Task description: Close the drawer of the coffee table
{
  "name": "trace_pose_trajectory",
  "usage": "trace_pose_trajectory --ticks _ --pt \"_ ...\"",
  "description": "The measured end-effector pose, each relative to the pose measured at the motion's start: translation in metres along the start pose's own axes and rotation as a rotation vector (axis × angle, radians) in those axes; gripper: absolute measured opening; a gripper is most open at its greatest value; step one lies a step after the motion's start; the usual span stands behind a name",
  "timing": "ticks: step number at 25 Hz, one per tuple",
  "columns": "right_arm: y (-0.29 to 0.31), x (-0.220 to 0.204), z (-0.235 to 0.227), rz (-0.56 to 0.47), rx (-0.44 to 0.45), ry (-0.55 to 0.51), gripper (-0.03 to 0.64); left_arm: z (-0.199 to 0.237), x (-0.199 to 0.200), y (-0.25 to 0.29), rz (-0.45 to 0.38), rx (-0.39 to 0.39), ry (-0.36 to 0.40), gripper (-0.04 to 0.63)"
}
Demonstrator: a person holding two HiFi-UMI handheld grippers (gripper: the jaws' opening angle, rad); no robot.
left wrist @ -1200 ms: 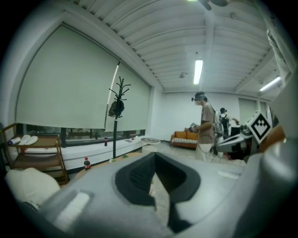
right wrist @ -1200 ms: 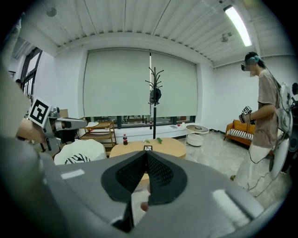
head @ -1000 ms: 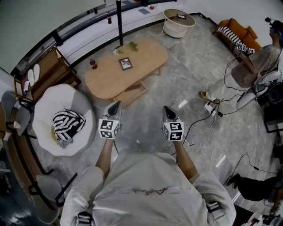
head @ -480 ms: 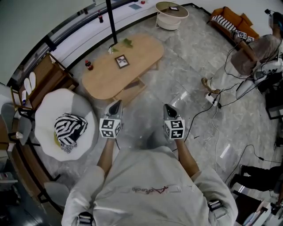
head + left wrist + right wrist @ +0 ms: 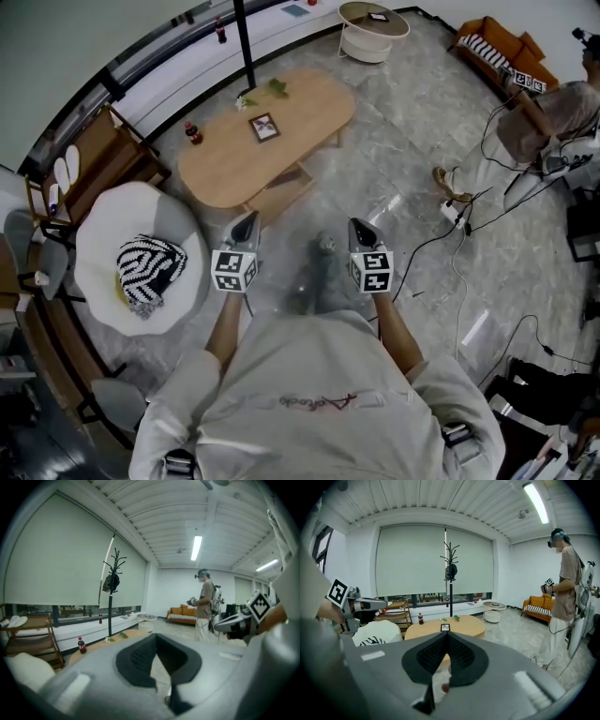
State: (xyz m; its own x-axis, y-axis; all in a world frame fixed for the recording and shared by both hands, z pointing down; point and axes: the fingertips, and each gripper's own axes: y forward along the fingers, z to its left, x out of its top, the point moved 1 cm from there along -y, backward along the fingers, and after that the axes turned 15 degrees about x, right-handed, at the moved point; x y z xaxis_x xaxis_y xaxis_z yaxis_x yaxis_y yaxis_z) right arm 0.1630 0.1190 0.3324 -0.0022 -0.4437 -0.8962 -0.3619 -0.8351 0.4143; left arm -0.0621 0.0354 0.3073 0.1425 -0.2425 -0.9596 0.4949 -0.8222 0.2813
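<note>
Under the coffee table [image 5: 300, 122], the drawer [image 5: 279, 196] sits half hidden; left claw [image 5: 246, 219], right claw [image 5: 354, 225] closed, empty.

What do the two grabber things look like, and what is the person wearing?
The left claw and right claw are grey and pointed, with black ribbed pads inside. Each carries a white cube with black square markers. The person wears a pale short-sleeved shirt.
</note>
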Motion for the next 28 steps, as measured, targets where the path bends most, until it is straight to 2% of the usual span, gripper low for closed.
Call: trace_pose_trajectory --ticks 6,13,28 --pt "0.024 0.007 -0.020 0.002 0.017 0.002 0.006 0.004 0.001 0.028 0.012 0.015 -0.002 0.002" --pt "0.065 0.032 -0.072 0.005 0.037 0.000 0.006 0.007 0.020 0.091 0.012 0.037 0.001 0.002" --pt "0.183 0.108 -0.172 0.041 0.181 -0.052 0.006 0.035 0.052 0.210 0.064 0.183 -0.038 0.002"
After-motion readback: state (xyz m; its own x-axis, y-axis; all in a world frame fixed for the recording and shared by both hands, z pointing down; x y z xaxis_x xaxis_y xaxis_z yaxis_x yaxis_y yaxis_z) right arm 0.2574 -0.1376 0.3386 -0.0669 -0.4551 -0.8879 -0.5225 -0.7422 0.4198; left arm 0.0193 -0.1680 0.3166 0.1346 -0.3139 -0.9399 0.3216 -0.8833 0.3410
